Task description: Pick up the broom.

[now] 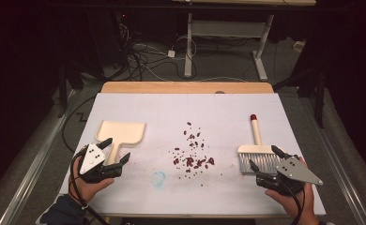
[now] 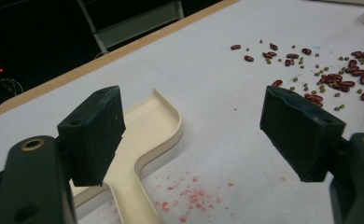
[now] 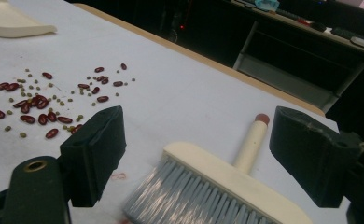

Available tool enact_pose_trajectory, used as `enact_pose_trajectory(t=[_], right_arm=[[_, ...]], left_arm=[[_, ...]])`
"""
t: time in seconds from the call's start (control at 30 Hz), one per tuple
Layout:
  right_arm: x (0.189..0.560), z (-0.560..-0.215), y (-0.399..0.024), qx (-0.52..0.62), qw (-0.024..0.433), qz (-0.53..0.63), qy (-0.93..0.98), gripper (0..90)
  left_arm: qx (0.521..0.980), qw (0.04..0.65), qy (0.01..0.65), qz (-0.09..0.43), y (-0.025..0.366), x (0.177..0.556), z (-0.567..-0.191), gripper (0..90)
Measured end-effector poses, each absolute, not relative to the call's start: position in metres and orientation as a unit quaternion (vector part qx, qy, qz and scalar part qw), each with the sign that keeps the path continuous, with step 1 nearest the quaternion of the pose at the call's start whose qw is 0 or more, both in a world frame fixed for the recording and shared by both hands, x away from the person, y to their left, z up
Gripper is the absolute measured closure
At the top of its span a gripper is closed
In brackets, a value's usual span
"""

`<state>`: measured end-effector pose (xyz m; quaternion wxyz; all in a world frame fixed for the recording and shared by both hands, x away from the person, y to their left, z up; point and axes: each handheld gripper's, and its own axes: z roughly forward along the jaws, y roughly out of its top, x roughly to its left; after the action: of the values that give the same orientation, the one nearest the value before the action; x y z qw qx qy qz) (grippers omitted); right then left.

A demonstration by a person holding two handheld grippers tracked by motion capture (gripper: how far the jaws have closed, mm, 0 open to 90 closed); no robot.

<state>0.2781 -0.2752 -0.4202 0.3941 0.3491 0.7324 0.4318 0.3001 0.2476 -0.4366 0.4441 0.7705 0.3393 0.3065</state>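
A cream dustpan lies flat on the white table sheet at the left, its handle pointing toward the near edge. My left gripper hovers open at that handle, one jaw on each side, touching nothing. Scattered red beans and small green ones lie in the middle. A brush with grey bristles, cream head and red-tipped handle lies at the right. My right gripper stands open over the bristles, jaws wide on either side.
The table's wooden far edge borders dark floor with cables and a desk frame. A faint blue smear and pink specks mark the sheet near the front.
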Motion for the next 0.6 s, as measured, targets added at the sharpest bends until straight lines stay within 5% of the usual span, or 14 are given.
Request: enact_pose_trajectory(t=[0.6], right_arm=[[0.304,-0.419,-0.279,0.381,0.383,0.390,0.746,18.2]], left_arm=[[0.797,0.420,0.322,0.291,0.234,0.304,-0.443,20.6]])
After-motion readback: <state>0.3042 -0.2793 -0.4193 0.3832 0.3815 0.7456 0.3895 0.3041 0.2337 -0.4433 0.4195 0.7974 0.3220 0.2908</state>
